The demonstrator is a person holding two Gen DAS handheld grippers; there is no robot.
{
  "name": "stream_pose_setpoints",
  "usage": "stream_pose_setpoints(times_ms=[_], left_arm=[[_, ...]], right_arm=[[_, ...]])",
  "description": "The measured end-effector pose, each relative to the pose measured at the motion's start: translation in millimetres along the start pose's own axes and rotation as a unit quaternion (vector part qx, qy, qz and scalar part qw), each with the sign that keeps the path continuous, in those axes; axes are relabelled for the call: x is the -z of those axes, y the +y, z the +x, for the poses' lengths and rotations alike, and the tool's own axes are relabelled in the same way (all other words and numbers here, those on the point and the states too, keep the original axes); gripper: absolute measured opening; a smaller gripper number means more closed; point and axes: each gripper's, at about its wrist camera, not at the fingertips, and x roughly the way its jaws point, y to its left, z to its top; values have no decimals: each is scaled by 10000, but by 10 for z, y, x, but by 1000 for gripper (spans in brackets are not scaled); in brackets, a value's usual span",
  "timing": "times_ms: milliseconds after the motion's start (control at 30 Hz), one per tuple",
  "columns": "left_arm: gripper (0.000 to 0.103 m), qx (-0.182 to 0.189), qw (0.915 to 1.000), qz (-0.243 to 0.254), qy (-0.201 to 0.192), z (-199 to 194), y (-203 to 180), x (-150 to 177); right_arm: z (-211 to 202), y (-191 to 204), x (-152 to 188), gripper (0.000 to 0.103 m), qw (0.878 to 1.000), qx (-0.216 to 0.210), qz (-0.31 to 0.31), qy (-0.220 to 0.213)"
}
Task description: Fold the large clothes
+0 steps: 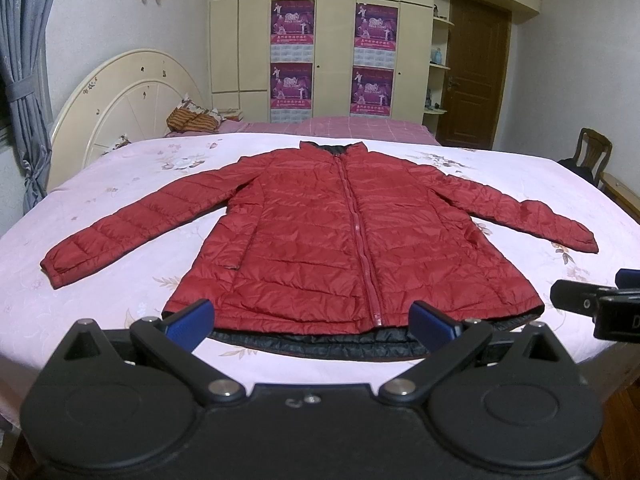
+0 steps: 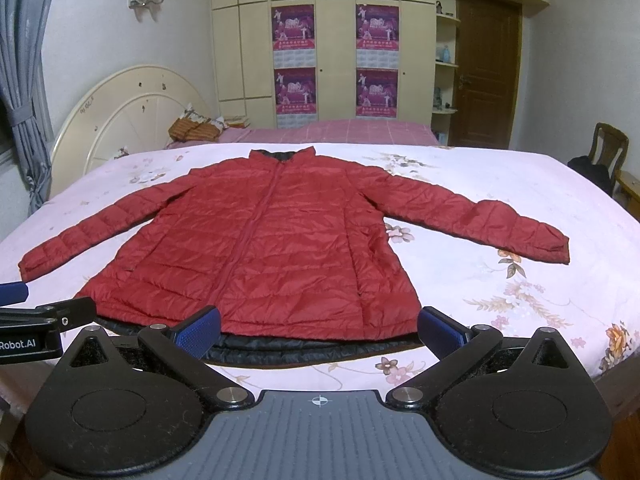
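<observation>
A red quilted puffer jacket (image 1: 320, 236) lies flat and zipped on the bed, front up, collar at the far side, both sleeves spread outward; its black lining shows along the near hem. It also shows in the right wrist view (image 2: 256, 248). My left gripper (image 1: 312, 322) is open and empty, held just short of the hem near the zipper. My right gripper (image 2: 320, 330) is open and empty, just before the hem's right part. The right gripper's side shows at the left view's right edge (image 1: 592, 304), and the left gripper's side at the right view's left edge (image 2: 44, 320).
The bed has a pink floral sheet (image 1: 120, 184) and a cream headboard (image 1: 120, 100) at the left. A striped pillow (image 1: 192, 120) lies near the headboard. A wardrobe with posters (image 1: 332, 56), a brown door (image 1: 476, 76) and a wooden chair (image 1: 592, 156) stand beyond.
</observation>
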Motion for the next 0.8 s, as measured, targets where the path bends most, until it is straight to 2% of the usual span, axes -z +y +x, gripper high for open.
stream_pose_setpoints(times_ms=[800], left_arm=[[103, -11, 10000, 19, 1, 9, -15, 7]], right_arm=[[2, -21, -5, 103, 10000, -2, 20, 3]])
